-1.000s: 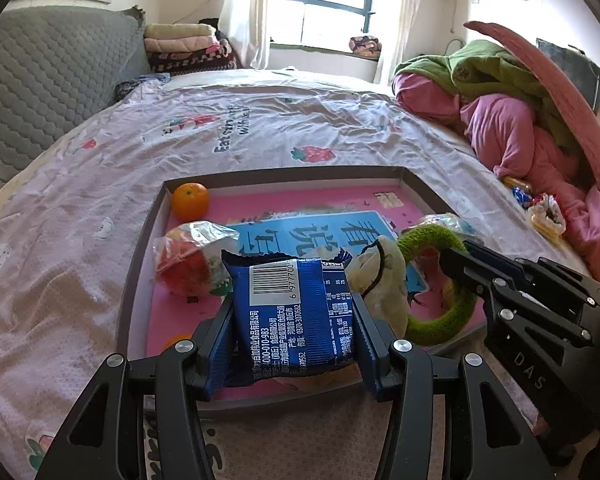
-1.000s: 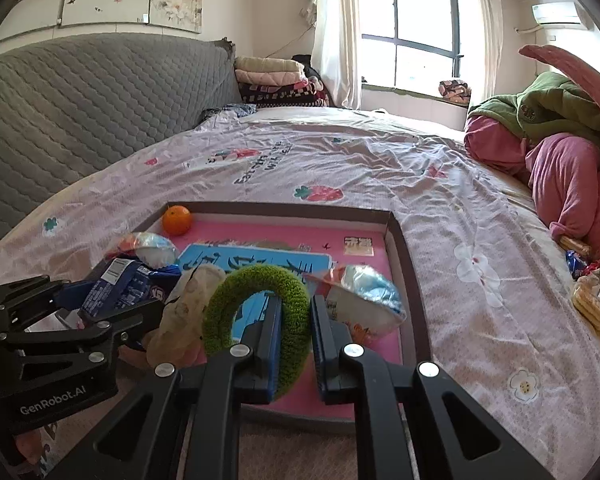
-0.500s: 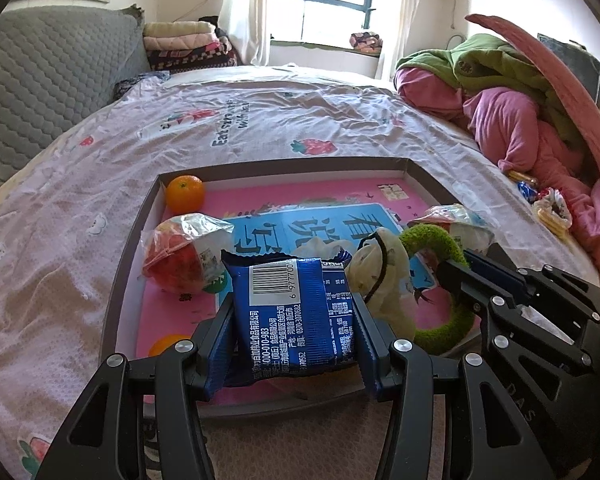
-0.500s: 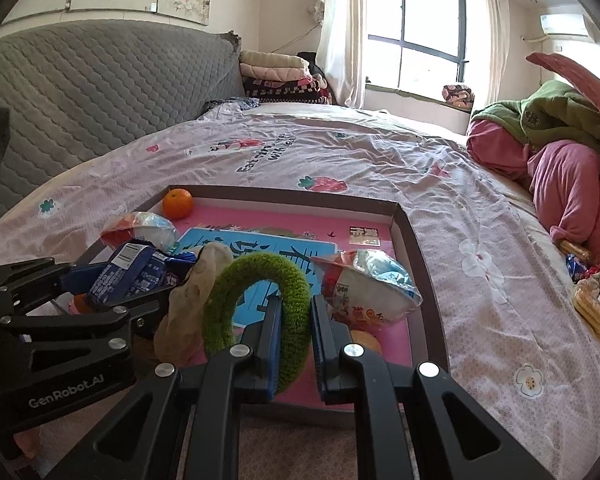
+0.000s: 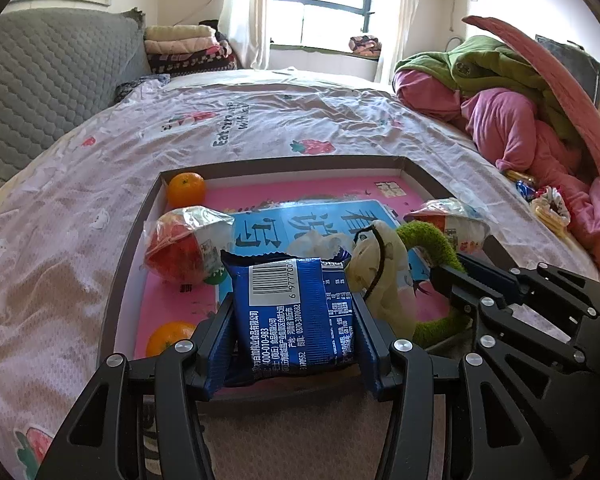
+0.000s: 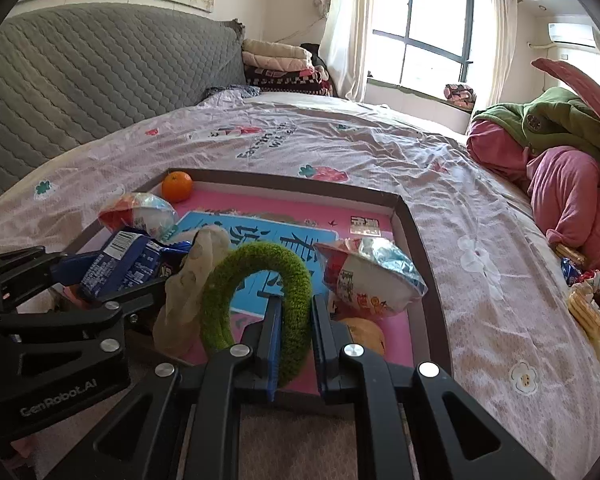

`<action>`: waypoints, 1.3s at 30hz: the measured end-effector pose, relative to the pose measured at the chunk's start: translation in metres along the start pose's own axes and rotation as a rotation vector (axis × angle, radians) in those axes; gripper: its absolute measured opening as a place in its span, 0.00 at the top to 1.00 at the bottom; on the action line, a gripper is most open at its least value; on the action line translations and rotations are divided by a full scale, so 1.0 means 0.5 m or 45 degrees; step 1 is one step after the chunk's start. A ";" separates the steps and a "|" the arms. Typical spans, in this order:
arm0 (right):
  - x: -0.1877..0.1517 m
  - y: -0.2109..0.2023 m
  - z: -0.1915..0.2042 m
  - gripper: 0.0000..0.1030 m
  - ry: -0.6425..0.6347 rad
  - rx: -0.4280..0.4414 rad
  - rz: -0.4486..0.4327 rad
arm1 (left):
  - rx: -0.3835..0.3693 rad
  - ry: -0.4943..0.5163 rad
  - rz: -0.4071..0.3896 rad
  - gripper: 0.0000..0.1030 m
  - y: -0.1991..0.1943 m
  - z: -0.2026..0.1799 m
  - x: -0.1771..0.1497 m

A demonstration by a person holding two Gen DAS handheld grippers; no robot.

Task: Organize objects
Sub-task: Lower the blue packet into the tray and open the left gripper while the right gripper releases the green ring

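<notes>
My left gripper [image 5: 292, 344] is shut on a blue snack packet [image 5: 296, 316], barcode side up, held just above the near rim of a brown-rimmed tray [image 5: 284, 164] with a pink floor. My right gripper [image 6: 296, 312] is shut on a fuzzy green ring [image 6: 260, 264], which carries a cream plush piece [image 6: 192, 280]. The ring stands upright over the tray's near edge. In the left wrist view the right gripper [image 5: 452, 276] comes in from the right with the green ring [image 5: 428, 240] beside the packet.
In the tray lie a tangerine [image 5: 186, 189] at the far left corner, another orange [image 5: 168, 338] near the front, a wrapped red cup [image 5: 180, 248] and a wrapped noodle cup [image 6: 368, 276]. The tray rests on a floral bedsheet [image 6: 480, 200]. Heaped pink and green bedding [image 5: 520, 120] fills the right side.
Both grippers keep their holds. The right wrist view has tilted slightly; the tray and its contents have not moved.
</notes>
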State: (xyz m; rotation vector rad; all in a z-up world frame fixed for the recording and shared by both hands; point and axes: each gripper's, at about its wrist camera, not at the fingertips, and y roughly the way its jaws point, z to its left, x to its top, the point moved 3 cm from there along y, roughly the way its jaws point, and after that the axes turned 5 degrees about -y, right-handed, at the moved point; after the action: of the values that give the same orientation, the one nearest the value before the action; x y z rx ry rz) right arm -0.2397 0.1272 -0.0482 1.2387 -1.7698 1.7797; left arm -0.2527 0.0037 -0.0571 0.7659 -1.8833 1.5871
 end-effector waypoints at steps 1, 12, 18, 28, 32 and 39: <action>-0.001 0.000 0.001 0.86 -0.001 -0.001 0.005 | 0.001 0.000 -0.003 0.47 -0.002 0.000 -0.002; -0.008 -0.002 -0.005 0.85 0.020 0.004 0.026 | -0.012 -0.041 0.004 0.46 -0.009 0.016 -0.008; -0.011 -0.002 -0.009 0.77 0.037 0.023 0.042 | 0.000 -0.042 0.007 0.46 -0.012 0.015 -0.008; -0.011 -0.011 -0.007 0.66 0.042 0.007 0.037 | 0.021 -0.064 0.013 0.45 -0.010 0.028 -0.002; -0.010 -0.021 -0.013 0.59 0.057 -0.001 0.019 | 0.025 -0.065 0.005 0.45 -0.011 0.030 0.002; -0.010 -0.041 -0.020 0.58 0.076 0.000 0.003 | 0.017 -0.054 -0.024 0.34 -0.020 0.022 0.011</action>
State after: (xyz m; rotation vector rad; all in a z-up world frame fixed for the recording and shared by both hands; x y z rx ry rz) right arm -0.2248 0.1417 -0.0372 1.1716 -1.7393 1.7992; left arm -0.2497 -0.0091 -0.0482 0.8266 -1.8920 1.5851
